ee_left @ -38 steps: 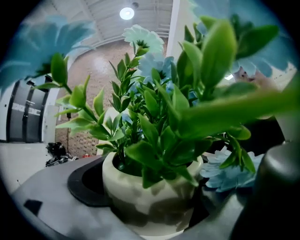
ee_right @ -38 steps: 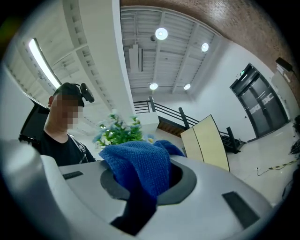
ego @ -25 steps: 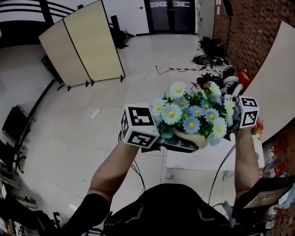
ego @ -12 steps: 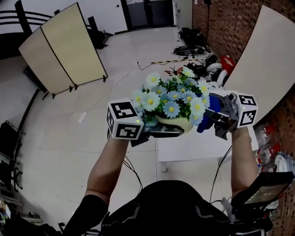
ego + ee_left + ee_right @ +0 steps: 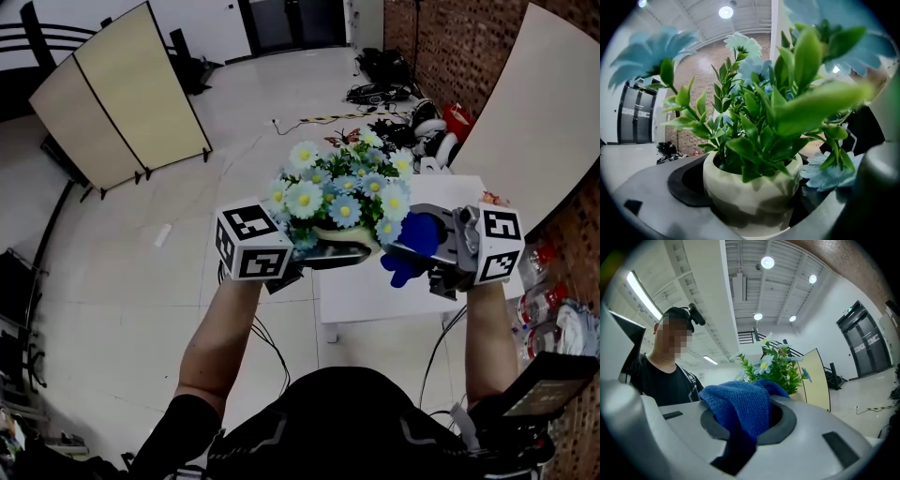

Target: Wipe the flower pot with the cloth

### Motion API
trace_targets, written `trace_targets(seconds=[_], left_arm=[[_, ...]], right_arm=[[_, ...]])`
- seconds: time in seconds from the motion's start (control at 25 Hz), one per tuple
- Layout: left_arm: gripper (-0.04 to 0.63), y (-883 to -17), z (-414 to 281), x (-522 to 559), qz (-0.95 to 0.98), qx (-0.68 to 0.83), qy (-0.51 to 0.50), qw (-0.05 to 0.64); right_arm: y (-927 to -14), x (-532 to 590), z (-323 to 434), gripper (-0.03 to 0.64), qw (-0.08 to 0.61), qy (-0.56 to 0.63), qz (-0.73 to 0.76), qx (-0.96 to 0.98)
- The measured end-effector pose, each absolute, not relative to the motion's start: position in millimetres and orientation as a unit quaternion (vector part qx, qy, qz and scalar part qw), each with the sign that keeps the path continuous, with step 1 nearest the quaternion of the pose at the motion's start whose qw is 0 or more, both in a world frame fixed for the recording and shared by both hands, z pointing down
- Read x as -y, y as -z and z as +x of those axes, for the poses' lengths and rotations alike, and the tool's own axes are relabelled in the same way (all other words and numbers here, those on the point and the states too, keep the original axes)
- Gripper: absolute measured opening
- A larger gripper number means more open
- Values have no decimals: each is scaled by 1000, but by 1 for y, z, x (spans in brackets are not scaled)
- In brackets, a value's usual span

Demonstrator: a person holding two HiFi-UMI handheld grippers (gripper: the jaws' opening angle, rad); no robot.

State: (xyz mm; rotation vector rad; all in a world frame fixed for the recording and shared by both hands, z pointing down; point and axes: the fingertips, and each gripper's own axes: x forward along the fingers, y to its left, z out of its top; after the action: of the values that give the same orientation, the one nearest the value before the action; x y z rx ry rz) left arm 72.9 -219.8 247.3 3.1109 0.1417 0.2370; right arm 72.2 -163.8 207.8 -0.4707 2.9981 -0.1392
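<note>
In mid-air by the white table [image 5: 375, 292], the left gripper [image 5: 323, 259] clamps the flower pot [image 5: 740, 183]; the right gripper [image 5: 424, 253] pinches the blue cloth [image 5: 738, 409] just beside it.

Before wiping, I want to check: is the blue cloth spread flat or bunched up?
Bunched up. The right gripper is shut on the blue cloth, which bulges from its jaws as a crumpled wad.

Site: open lab or studio hall | glossy tile floor [image 5: 141, 281] around white bench [image 5: 366, 295] | brick wall [image 5: 441, 37] right of bench | cables and gear [image 5: 380, 92] heaped beyond bench | beige folding screen [image 5: 131, 84] well left of bench
</note>
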Motion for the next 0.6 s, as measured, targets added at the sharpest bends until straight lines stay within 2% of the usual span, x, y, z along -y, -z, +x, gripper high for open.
trace_targets(seconds=[0.32, 0.6], left_arm=[[549, -252, 79, 230, 997, -20, -76, -4], [549, -238, 62, 207, 997, -60, -44, -14]], right_arm=[[-217, 162, 67, 75, 41, 35, -152, -987], [-202, 183, 112, 75, 85, 37, -170, -981]])
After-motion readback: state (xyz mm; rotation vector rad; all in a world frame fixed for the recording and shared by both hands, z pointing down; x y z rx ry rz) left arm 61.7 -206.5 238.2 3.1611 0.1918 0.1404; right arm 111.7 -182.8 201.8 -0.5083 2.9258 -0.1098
